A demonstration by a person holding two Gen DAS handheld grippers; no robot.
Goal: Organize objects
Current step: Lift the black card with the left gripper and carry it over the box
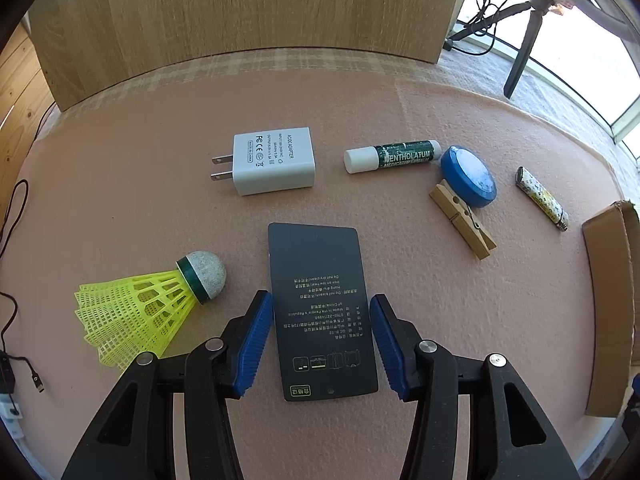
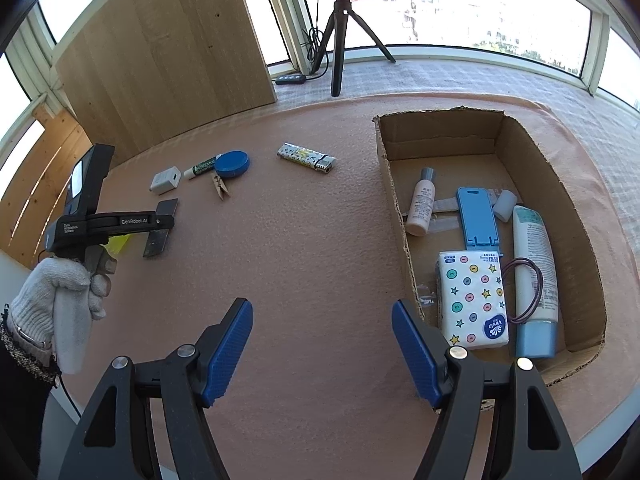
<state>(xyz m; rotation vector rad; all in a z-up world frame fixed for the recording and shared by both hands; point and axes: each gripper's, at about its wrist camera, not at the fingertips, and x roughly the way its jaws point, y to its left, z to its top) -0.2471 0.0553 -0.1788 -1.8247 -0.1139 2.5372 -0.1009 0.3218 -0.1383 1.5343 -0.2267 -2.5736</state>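
A dark card [image 1: 316, 264] with printed text lies flat on the pink mat. My left gripper [image 1: 320, 298] straddles it, open, with its blue pads close beside the card's two long edges. Around the card lie a yellow shuttlecock [image 1: 152, 304], a white charger [image 1: 272, 164], a lip balm [image 1: 392, 154], a blue round tin [image 1: 468, 176], a clothespin [image 1: 464, 220] and a lighter [image 1: 542, 198]. My right gripper [image 2: 322, 306] hangs open and empty over bare mat, left of the cardboard box [image 2: 400, 208]. The box holds a tissue pack [image 2: 472, 300], a tube [image 2: 534, 280], a blue stand [image 2: 478, 220] and a small bottle [image 2: 422, 204].
A wooden board [image 2: 168, 56] stands upright behind the mat. A tripod [image 2: 340, 28] and a cable remote sit near the window. Cables [image 1: 12, 320] trail off the mat's left edge. A gloved hand [image 2: 52, 292] holds the left gripper's handle.
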